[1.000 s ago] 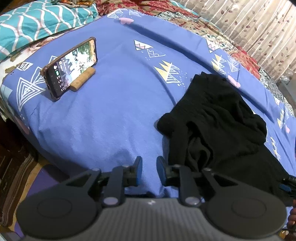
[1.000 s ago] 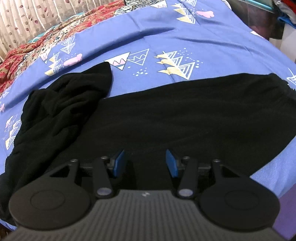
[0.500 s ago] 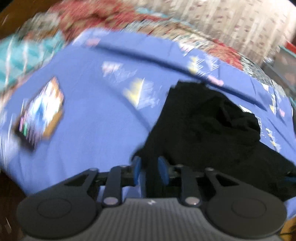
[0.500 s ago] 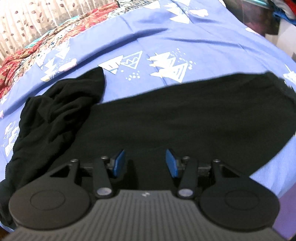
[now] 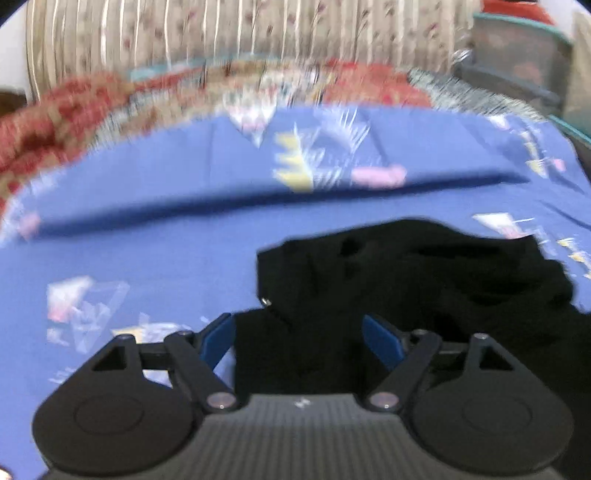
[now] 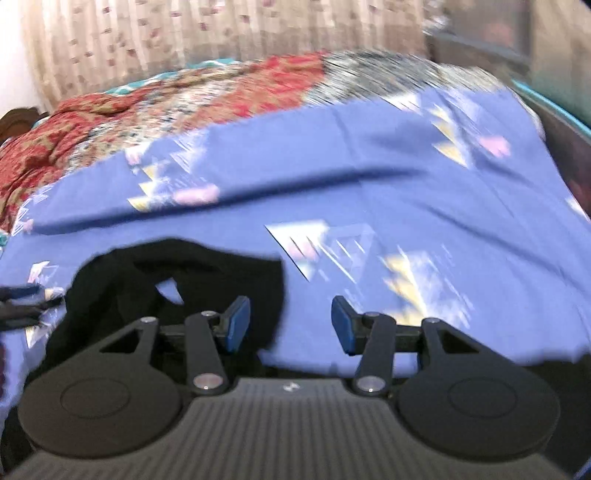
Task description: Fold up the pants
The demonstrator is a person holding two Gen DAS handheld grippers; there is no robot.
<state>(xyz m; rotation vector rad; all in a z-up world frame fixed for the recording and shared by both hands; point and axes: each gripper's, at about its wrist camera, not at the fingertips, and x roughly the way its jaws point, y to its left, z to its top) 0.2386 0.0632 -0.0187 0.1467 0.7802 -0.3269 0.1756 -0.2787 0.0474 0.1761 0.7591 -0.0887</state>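
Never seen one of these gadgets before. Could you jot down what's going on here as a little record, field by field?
Setting: blue bedsheet with triangle prints, curtain behind
Garment: black pants, bunched up, not yet folded
Left gripper: jaws have just been opening; pants lie between the pads, not pinched
Right gripper: open, holding nothing
Picture quality: blurred

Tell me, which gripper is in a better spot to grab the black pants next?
Probably the left gripper. Its jaws have just opened wide, with the bunched black pants right in front between its fingers. The right gripper is open too, but mostly over bare blue bedsheet, with cloth only by one finger.
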